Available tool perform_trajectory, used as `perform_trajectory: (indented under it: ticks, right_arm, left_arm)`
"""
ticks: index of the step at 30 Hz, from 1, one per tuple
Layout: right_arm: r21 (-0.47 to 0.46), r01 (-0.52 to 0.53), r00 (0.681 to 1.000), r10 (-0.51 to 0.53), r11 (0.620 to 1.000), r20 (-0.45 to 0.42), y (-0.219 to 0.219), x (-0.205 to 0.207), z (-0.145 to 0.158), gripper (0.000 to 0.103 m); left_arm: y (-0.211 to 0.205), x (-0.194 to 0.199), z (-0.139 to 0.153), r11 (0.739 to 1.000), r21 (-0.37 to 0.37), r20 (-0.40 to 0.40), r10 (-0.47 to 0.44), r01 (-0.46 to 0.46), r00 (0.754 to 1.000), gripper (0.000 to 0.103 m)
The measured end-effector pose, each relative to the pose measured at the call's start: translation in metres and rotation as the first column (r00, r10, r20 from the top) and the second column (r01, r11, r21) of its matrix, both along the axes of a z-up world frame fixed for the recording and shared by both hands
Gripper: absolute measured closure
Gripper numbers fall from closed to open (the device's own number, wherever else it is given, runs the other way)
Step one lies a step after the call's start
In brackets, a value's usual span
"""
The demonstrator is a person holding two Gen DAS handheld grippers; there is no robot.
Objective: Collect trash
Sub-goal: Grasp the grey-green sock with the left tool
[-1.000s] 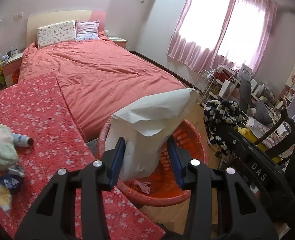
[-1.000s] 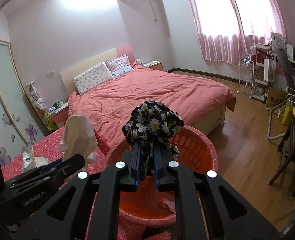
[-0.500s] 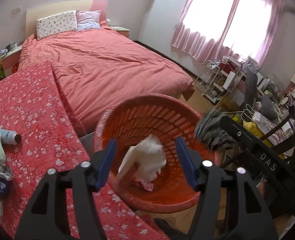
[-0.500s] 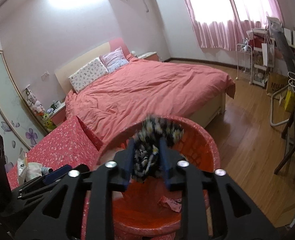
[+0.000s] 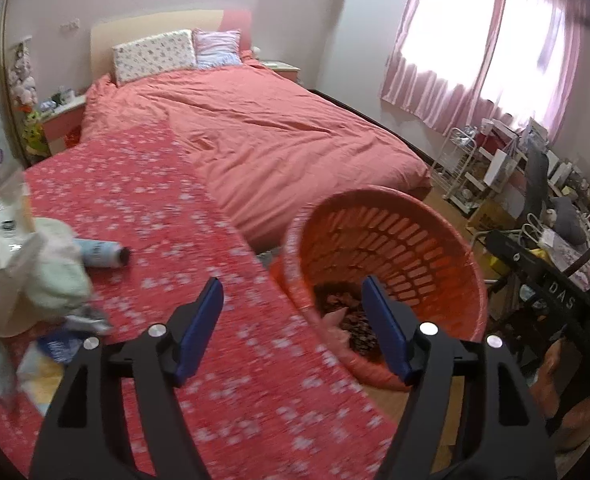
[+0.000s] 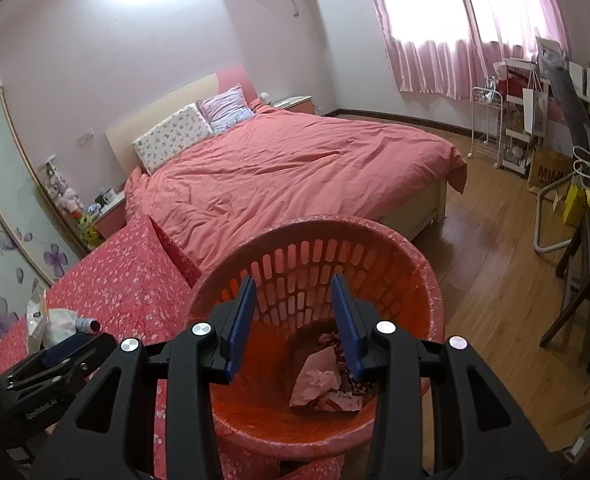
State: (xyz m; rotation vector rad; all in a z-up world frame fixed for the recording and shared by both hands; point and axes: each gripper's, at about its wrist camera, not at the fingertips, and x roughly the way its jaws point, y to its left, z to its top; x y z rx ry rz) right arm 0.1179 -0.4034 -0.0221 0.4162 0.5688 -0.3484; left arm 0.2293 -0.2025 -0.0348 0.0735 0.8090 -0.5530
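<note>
An orange slotted basket [image 5: 395,240] [image 6: 315,222] stands on the floor beside the table. Inside it lie a crumpled white paper [image 6: 319,376] and a black floral cloth [image 6: 345,354] [image 5: 335,300]. My right gripper [image 6: 293,292] hangs over the basket, its jaws opening with nothing between them. My left gripper [image 5: 291,292] is over the table edge next to the basket, jaws also opening and empty. A pile of trash [image 5: 35,272] with wrappers and a small bottle [image 5: 103,254] lies on the red floral tablecloth [image 5: 155,200], to the left of the left gripper.
A large bed with a pink cover [image 6: 295,160] is behind the table and basket. Wooden floor [image 6: 495,280] lies to the right. Shelves, bags and a dark chair [image 5: 535,184] crowd the right side under the pink curtains.
Both grippers opened and let go. The white paper and the floral cloth dropped into the basket. The left gripper swung left, toward the table and the trash pile.
</note>
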Motion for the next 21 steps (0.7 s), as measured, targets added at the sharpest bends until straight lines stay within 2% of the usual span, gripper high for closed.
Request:
perform_trajectory:
  ticks: [7, 13, 17, 21]
  right_arm:
    - [-0.053, -0.038, 0.999, 0.038, 0.998, -0.003, 0.027, 0.002, 0.01, 0.063]
    - [-0.102, -0.101, 0.995, 0.1, 0.99, -0.014, 0.063, 0.007, 0.014, 0.063]
    - [-0.114, -0.156, 0.988, 0.154, 0.981, -0.02, 0.092, 0.012, 0.013, 0.057]
    - [-0.13, -0.216, 0.976, 0.213, 0.968, -0.034, 0.123, 0.018, 0.01, 0.057]
  left_arm:
    - [0.051, -0.013, 0.009, 0.996, 0.019, 0.046, 0.083, -0.084, 0.996, 0.032]
    - [0.111, -0.023, 0.017, 0.98, 0.029, 0.079, 0.193, -0.195, 0.978, 0.032]
    - [0.163, -0.02, 0.017, 0.954, 0.035, 0.086, 0.295, -0.298, 0.952, 0.032]
    - [0.216, -0.014, 0.01, 0.909, 0.045, 0.074, 0.41, -0.414, 0.909, 0.032]
